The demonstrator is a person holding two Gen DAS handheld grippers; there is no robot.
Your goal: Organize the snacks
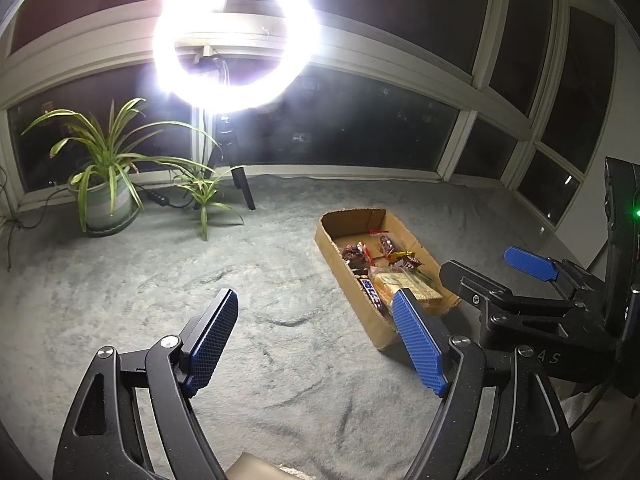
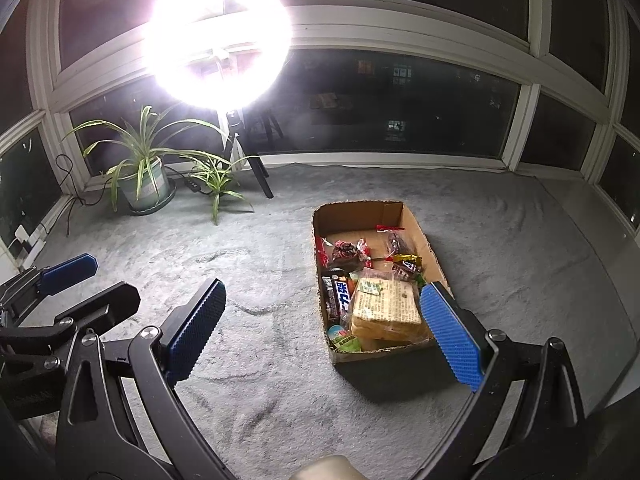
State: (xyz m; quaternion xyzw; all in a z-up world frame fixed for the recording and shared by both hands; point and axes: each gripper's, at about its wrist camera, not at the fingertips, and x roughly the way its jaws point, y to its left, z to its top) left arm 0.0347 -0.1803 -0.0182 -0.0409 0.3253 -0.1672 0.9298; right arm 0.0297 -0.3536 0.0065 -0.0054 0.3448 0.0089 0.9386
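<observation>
Snacks fill a shallow cardboard box [image 2: 418, 236] that lies on the grey carpet [image 2: 260, 280], and all the wrapped things visible are inside it. At the near end of the box lies a big packet of sandwich bread [image 2: 386, 310], pale with green print. Just to its left is a dark chocolate bar [image 2: 339, 294] with white letters, and at the near left corner a small green packet [image 2: 345, 342]. Farther back are small candies in red and dark wrappers [image 2: 347, 251] and a yellow wrapper [image 2: 406, 259] near the right wall.

The right tongs [image 2: 322, 338] are spread wide and hold nothing. They hang above the carpet in front of the box; the right blue pad [image 2: 450, 338] covers the near right corner of the box in this view, and I cannot tell if it touches the cardboard.

The left tongs [image 1: 316, 344] are also spread wide and empty, over bare carpet to the left of the box. From the left camera the right tongs show at the right edge, with one blue pad [image 1: 530, 263] beyond the box.

Behind, a bright ring lamp [image 2: 218, 36] stands on a tripod before dark windows [image 2: 400, 108], and a potted plant [image 2: 144, 176] with long striped leaves stands in the left corner.
</observation>
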